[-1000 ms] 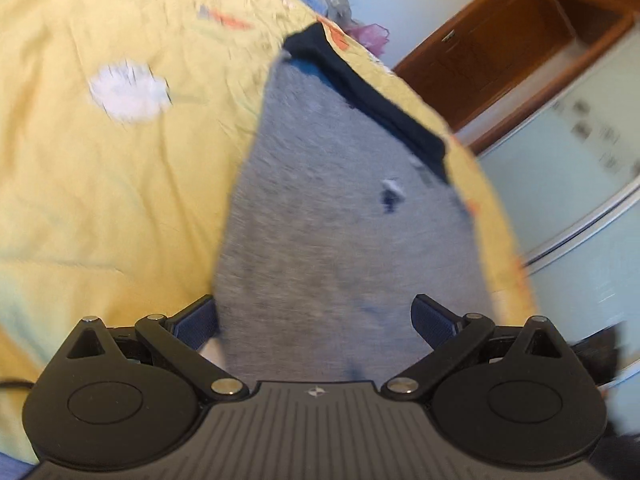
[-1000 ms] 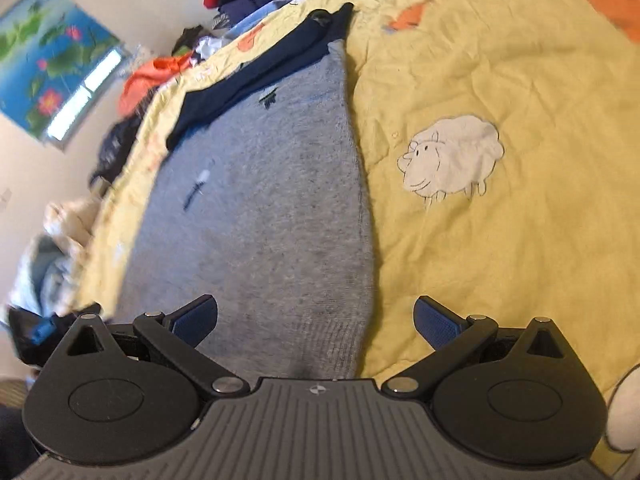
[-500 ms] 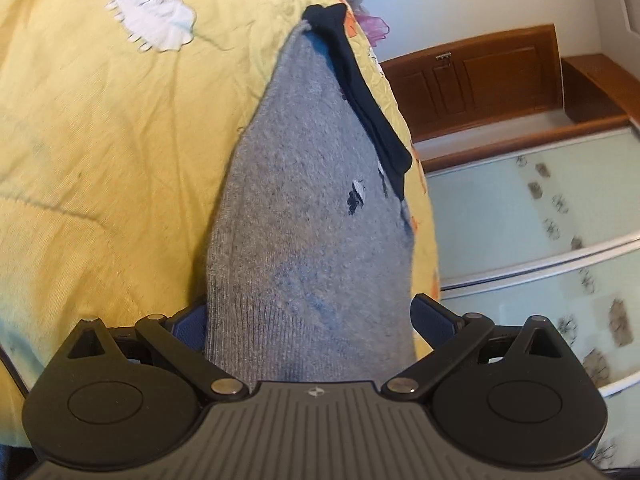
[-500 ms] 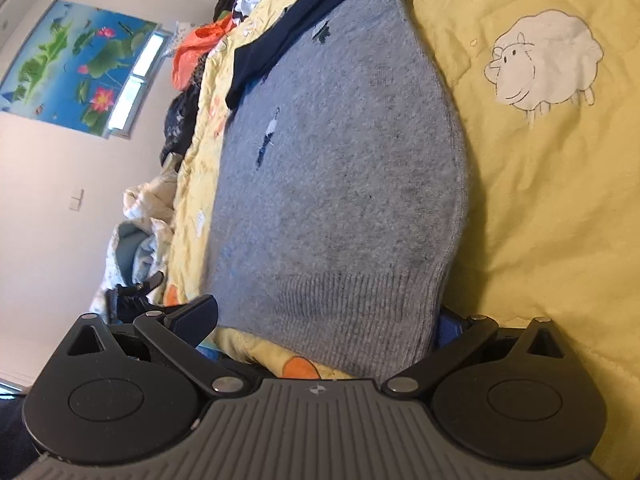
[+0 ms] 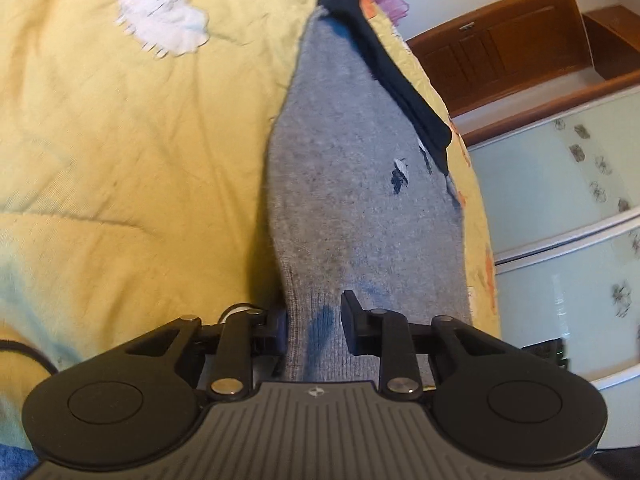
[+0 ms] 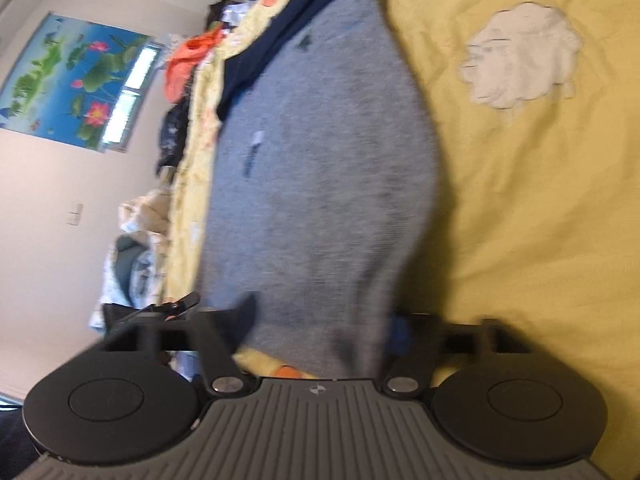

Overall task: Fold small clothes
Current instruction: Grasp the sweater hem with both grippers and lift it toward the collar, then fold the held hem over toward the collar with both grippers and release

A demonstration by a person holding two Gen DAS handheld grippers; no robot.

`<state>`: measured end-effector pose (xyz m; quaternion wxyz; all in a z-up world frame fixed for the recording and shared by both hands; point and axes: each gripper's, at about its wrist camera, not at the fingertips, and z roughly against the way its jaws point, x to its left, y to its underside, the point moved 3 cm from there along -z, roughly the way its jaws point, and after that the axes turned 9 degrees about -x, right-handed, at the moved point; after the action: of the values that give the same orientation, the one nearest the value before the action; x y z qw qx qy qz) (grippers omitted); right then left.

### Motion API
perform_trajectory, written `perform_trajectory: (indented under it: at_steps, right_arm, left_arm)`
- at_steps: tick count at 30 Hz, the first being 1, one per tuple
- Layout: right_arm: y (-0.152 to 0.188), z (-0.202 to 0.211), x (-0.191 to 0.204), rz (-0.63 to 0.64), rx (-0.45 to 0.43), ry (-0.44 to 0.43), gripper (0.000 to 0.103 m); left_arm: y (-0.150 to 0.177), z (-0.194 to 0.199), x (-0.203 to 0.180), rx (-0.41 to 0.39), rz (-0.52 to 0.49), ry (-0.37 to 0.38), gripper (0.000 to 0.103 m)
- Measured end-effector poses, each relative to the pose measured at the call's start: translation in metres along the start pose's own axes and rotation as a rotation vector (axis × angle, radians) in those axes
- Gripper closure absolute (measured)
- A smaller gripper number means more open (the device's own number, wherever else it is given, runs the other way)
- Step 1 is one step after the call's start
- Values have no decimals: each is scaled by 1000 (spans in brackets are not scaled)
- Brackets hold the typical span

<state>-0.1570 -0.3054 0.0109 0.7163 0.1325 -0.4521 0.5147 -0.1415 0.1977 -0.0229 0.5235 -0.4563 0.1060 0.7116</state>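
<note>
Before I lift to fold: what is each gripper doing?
Left gripper: just closed on the grey sweater hem.
Right gripper: just closed on the hem too.

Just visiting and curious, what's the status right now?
Both grippers just closing: left gripper and right gripper pinch the grey sweater's ribbed hem. Sweater flat on yellow blanket. Nothing obstructing.

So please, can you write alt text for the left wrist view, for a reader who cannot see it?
The left gripper has just been closing its jaws on the ribbed hem of a grey sweater with a dark navy collar, which lies on a yellow bedspread printed with a white sheep. A wooden cabinet stands beyond.
</note>
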Motion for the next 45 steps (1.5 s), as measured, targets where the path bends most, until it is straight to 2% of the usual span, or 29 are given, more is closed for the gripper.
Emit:
perform_trajectory:
  at_steps: [1,2,3,4,5,8,10,16,20,23,28,33,40,42,45]
  right_arm:
    - [0,-1,-5,1,1,31,90]
    - [0,-2,-9,2,5,63,99]
    - [1,-3,-13,-4,5,58,98]
    - [2,-3,-13,-1,3,53,97]
    - [3,-3,-11,14,1,54,97]
    - [3,-3,-6,43,3,56,94]
    - [0,-2,-1,48,-5,37,94]
    - [-33,10,24,61,-88,-79,94]
    - [-75,11,39,47,-201,-181,94]
    - [-115,3,45,22,-282,-238,94]
    - [-179,-23,47,-5,-397,-279,94]
    - [-244,-58,40,-38,-435,-299,94]
    - [-328,-93,29,-83,-496,-310,94]
    - [-353,-107,18,-107,-509,-284,94]
    - [-383,-141,-8,-172,-483,-227,94]
  left_arm:
    - [-1,0,-1,10,-5,-1,77]
    - [-1,-1,-3,19,-22,-8,77]
    - [-1,-1,-7,28,-48,-21,80]
    - [-1,-3,-11,39,-82,-46,92]
    - [1,-5,-15,56,-118,-78,98]
    - [1,-7,-23,69,-160,-80,98]
    - [-6,-4,-29,45,-181,-78,98]
    - [-48,10,-59,-78,-187,43,98]
    - [-90,2,-76,-164,-182,99,98]
    - [-128,-17,-87,-218,-157,114,98]
    - [-193,-59,-106,-286,-166,122,98]
    - [-253,-110,-127,-303,-197,115,98]
    - [-332,-177,-142,-343,-267,52,98]
    - [-354,-200,-135,-344,-242,15,98]
    - [-376,-235,-117,-327,-194,-62,98]
